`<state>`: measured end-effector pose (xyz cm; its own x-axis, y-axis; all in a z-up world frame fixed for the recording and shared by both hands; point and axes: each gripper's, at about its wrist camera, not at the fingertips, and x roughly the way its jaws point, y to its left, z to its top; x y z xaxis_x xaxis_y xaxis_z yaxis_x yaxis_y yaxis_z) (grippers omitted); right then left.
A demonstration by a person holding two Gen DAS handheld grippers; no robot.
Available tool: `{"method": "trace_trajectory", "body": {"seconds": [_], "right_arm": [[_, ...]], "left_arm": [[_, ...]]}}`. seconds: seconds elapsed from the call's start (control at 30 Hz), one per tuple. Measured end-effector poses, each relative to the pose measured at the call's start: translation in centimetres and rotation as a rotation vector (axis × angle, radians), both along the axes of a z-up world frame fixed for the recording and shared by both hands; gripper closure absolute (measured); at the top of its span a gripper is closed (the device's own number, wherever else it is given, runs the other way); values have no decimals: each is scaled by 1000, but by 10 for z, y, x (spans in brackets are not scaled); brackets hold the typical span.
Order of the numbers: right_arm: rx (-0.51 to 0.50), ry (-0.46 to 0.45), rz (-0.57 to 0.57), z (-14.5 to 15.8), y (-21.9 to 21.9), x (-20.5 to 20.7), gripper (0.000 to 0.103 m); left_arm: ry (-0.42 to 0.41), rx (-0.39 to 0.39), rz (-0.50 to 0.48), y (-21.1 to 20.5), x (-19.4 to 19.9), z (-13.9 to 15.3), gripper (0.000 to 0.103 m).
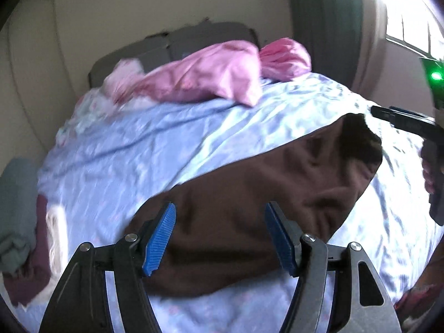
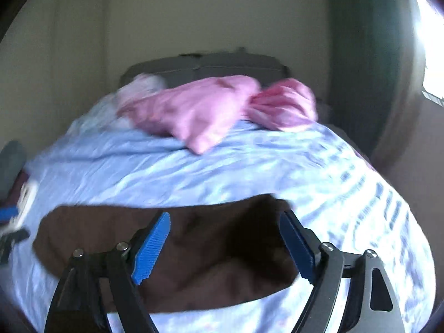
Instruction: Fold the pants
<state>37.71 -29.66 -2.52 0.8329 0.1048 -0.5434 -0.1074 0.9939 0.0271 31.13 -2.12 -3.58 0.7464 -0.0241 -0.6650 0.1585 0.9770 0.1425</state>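
Brown pants (image 1: 249,194) lay across the lower frame on the blue sheet (image 1: 166,138); left gripper (image 1: 219,238) and right gripper (image 2: 224,244) hovered spread, grasping nothing; bare sheet filled mid-frame.

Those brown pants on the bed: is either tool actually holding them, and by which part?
Neither. The left tool and right tool both stand open above the brown pants, which lie loose on the blue bedsheet.

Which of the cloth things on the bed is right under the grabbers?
The brown pants, lying between both open grippers' blue fingers. The pink pillows sit far off by the headboard.
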Motion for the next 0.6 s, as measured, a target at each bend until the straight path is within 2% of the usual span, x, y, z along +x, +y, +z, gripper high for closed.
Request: {"method": "trace_trajectory", "body": {"seconds": [0.13, 0.23, 0.5, 0.6], "right_arm": [[154, 88, -63, -24, -46, 36, 20], [234, 127, -72, -43, -67, 58, 20], [311, 227, -101, -83, -95, 90, 20], [396, 261, -108, -98, -109, 99, 20]], "left_arm": [[11, 13, -47, -40, 16, -6, 37], [27, 14, -54, -52, 28, -14, 37], [80, -33, -30, -74, 66, -32, 37], [91, -45, -7, -77, 79, -39, 37]]}}
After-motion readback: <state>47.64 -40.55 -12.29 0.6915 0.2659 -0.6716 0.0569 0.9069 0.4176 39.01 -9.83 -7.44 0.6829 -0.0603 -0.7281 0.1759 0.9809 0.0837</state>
